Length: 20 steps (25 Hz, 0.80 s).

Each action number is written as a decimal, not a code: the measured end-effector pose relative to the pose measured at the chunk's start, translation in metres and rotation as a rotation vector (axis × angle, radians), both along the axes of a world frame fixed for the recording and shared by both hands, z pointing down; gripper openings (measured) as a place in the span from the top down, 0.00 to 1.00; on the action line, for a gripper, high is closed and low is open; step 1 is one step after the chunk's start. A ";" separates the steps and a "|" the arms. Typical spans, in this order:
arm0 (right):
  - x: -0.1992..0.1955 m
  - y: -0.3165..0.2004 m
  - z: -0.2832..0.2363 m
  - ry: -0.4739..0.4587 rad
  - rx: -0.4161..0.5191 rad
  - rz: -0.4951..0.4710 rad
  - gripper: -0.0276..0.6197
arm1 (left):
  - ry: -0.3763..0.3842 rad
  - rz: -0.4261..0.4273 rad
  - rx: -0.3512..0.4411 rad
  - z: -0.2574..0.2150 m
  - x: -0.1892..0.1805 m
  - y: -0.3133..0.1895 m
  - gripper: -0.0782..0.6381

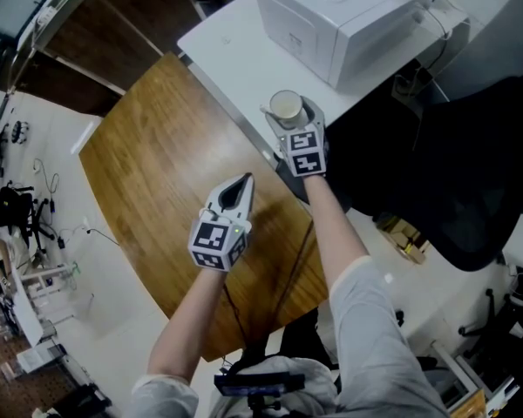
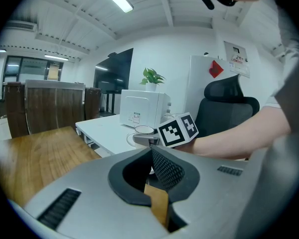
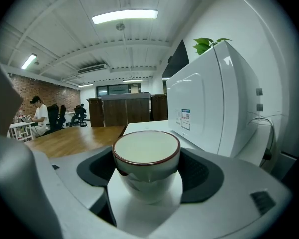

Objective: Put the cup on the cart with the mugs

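- White tabletop (image 1: 231, 55) carried the cup (image 3: 146, 158), upright and just beside the microwave (image 1: 331, 16). The cup stood between the jaws of the right gripper (image 1: 289, 118), whose pads seemed to press its wall on both sides just under the rim, though firm contact was hard to confirm.
- Wood lay under the left gripper (image 1: 242, 184), which hung above the wooden tabletop (image 1: 157, 181) well apart from the cup, jaws together with nothing between them.
- The step in hand looked like securing the cup before the lift. Doing it well meant keeping the cup centred between the pads and squeezing evenly, since the rounded glazed wall would likely slip. It also meant raising the cup straight up, level and clear of the microwave.
- Only the right gripper view showed the cup's dark red rim, its pale cream inside and how deep it sat between the pads. The head view gave just a pale disc.
- Only the head view showed how the two grippers stood relative to each other and the black office chair (image 1: 436, 172) beside the tabletop. No view showed the cart or the mugs.
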State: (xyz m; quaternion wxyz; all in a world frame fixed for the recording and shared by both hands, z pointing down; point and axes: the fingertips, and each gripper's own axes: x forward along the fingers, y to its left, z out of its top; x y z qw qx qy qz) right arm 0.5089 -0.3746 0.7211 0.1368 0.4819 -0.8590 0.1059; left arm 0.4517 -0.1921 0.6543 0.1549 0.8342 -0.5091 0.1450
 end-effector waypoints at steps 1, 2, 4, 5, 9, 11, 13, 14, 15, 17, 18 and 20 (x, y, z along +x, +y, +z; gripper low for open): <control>0.000 0.001 0.000 0.000 -0.003 0.004 0.35 | -0.001 -0.003 -0.001 -0.001 0.000 0.001 0.88; 0.001 0.002 0.000 -0.002 -0.006 0.011 0.36 | 0.000 -0.006 -0.005 -0.002 0.001 0.003 0.88; 0.003 0.004 -0.002 -0.001 -0.009 0.023 0.36 | -0.001 -0.010 -0.006 -0.003 0.000 0.006 0.88; 0.003 0.005 -0.003 0.001 -0.007 0.025 0.36 | -0.002 -0.012 -0.007 -0.003 -0.001 0.007 0.88; 0.007 0.015 -0.014 0.000 0.018 0.007 0.36 | -0.008 -0.011 -0.016 -0.002 -0.002 0.014 0.89; 0.008 0.023 -0.026 0.004 0.032 0.000 0.36 | -0.007 -0.011 -0.011 -0.006 -0.002 0.019 0.89; 0.009 0.032 -0.038 0.003 0.033 0.005 0.36 | -0.009 -0.006 0.001 -0.013 -0.002 0.025 0.89; 0.010 0.037 -0.044 0.005 0.034 0.005 0.36 | -0.008 -0.001 0.009 -0.015 -0.004 0.029 0.88; 0.011 0.043 -0.051 0.007 0.034 0.007 0.36 | -0.006 0.002 0.014 -0.018 -0.005 0.034 0.88; 0.015 0.058 -0.068 0.001 0.029 0.020 0.36 | 0.000 -0.002 0.011 -0.030 -0.009 0.045 0.89; 0.015 0.066 -0.078 0.000 0.030 0.023 0.36 | 0.004 -0.003 0.013 -0.038 -0.011 0.052 0.89; 0.014 0.086 -0.097 0.012 0.043 0.020 0.36 | 0.016 0.000 0.028 -0.052 -0.016 0.065 0.89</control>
